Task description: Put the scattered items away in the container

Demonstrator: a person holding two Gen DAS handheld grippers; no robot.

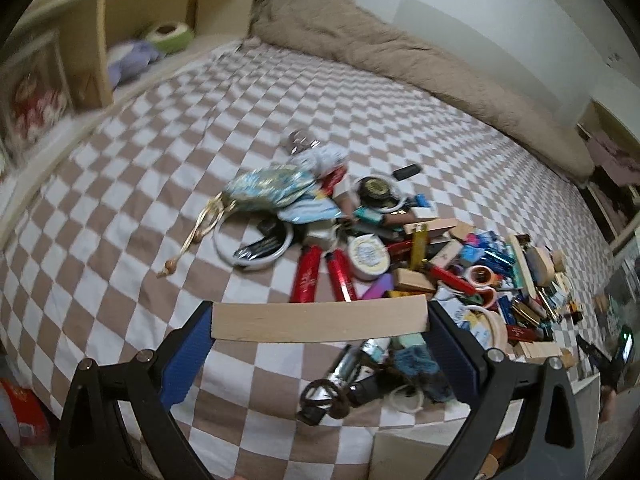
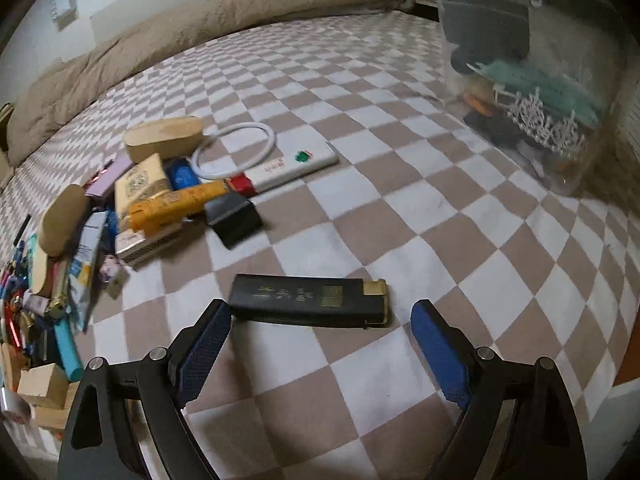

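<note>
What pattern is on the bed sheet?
Brown-and-white checks on the bed sheet, clearest in the right wrist view.

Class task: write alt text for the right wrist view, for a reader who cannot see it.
The open right gripper hovers over a black and gold lighter lying on a checkered bedsheet, its left pad at the lighter's end. A clutter pile with a white power bank lies left; a clear container stands upper right.

This is a bedroom in a home. A big bed [image 1: 140,208] with a brown and white checked sheet fills the room. A soft tan blanket [image 1: 400,52] lies along its far side. Wooden shelves [image 1: 100,40] stand on the left.
</note>
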